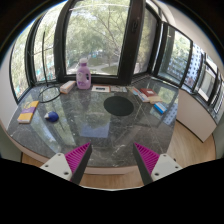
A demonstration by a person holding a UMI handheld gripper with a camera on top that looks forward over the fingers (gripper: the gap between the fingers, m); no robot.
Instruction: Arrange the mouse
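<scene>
Tongs (112,158) open, held level above glass table (100,125) near edge

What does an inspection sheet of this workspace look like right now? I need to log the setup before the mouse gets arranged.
Surface: glossy glass-topped table.
Job's things: round black mouse pad; small blue rounded object, possibly the mouse.
Clutter: pink-and-white bottle; flat coloured items at both table ends.
Grippers: two-finger gripper open, empty, short of the table.
Cables: nothing seen.
Surroundings: bay windows, trees outside.

mouse (52,116) | blue, rounded | on glass table | beside books, far left
</scene>
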